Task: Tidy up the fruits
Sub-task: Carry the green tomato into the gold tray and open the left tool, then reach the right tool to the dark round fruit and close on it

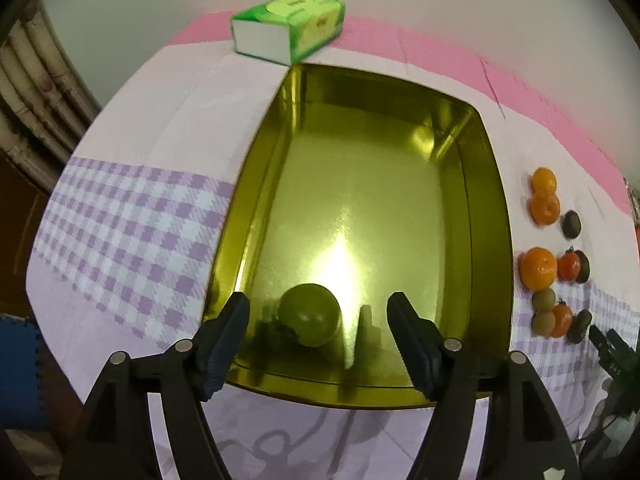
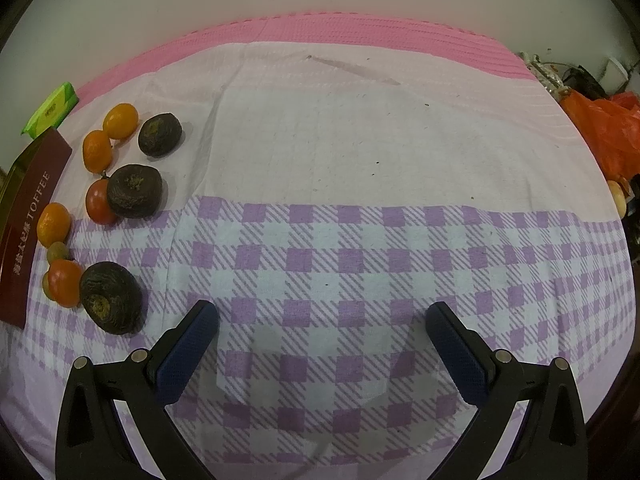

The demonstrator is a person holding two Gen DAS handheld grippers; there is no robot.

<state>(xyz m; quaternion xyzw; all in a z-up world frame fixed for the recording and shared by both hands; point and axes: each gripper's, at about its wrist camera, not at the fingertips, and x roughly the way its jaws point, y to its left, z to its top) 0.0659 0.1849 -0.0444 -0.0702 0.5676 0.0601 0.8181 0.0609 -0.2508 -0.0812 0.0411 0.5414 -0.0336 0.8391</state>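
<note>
Your left claw is released, its pads apart over the near end of the gold tin. The green fruit lies on the tin floor between the pads, closer to the left one, touching neither. Your right claw hangs wide open over bare checked cloth; the remaining fruits sit clustered to its left, beside the tin's maroon wall.
</note>
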